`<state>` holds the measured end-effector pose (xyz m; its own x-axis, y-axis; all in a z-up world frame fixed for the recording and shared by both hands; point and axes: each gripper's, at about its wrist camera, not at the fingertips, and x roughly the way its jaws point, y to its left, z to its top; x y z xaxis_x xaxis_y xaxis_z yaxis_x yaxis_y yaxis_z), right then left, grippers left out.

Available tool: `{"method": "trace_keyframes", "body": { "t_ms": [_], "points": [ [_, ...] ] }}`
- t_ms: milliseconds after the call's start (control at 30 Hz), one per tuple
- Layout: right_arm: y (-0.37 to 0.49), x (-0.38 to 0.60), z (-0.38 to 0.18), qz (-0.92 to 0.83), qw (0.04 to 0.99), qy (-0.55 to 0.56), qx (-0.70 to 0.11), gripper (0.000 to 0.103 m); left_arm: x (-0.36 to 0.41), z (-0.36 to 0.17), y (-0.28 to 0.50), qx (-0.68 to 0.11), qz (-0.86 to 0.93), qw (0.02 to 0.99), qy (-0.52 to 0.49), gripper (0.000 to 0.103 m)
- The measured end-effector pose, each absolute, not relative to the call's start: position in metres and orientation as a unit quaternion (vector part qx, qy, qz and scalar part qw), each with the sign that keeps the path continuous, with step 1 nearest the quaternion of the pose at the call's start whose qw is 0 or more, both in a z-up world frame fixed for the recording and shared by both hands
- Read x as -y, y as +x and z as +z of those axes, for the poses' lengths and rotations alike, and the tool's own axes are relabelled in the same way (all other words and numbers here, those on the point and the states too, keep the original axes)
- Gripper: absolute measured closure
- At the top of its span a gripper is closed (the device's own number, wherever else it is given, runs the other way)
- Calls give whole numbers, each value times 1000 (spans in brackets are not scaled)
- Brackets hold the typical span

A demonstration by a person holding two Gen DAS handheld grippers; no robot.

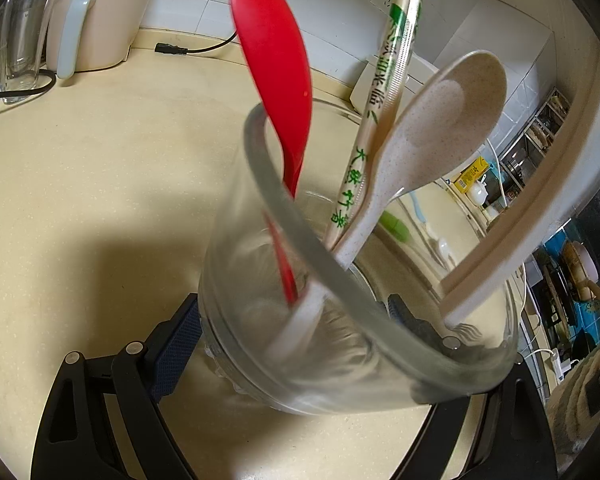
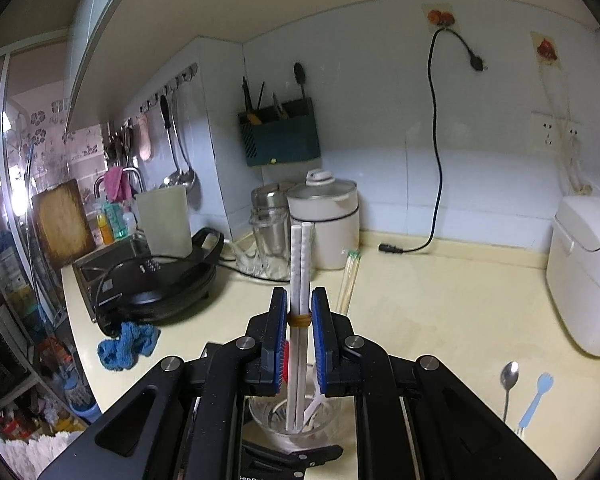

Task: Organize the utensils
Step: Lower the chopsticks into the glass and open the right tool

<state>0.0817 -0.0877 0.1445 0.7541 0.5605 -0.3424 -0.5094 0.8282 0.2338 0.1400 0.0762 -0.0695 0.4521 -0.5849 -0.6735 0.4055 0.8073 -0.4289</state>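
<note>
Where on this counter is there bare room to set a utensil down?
Bare cream countertop lies between the wrapped chopsticks and white rice cooker. Crowded: black griddle, blue cloth and glass jars; steel spoon and blue fork near the front edge.

Right gripper [image 2: 300,308]: black linkage arms with triangular cut-outs, silver round pivot screws, blue ribbed pads [image 2: 323,340] on inner faces. Left gripper [image 1: 296,320]: same black frame, dark blue textured pads.

My right gripper [image 2: 300,312] pinches banded white chopsticks [image 2: 302,264] upright over the glass cup [image 1: 339,320] holding red spoon [image 1: 276,64], beige spoon [image 1: 431,136], wrapped chopsticks [image 1: 379,92].
</note>
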Motion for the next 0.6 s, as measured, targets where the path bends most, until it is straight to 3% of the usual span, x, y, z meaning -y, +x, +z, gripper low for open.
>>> {"method": "trace_keyframes", "body": {
  "t_ms": [600],
  "points": [
    [83, 70, 124, 300, 923, 29, -241, 91, -76, -70, 140, -434, -293, 846, -103, 12]
  ]
}}
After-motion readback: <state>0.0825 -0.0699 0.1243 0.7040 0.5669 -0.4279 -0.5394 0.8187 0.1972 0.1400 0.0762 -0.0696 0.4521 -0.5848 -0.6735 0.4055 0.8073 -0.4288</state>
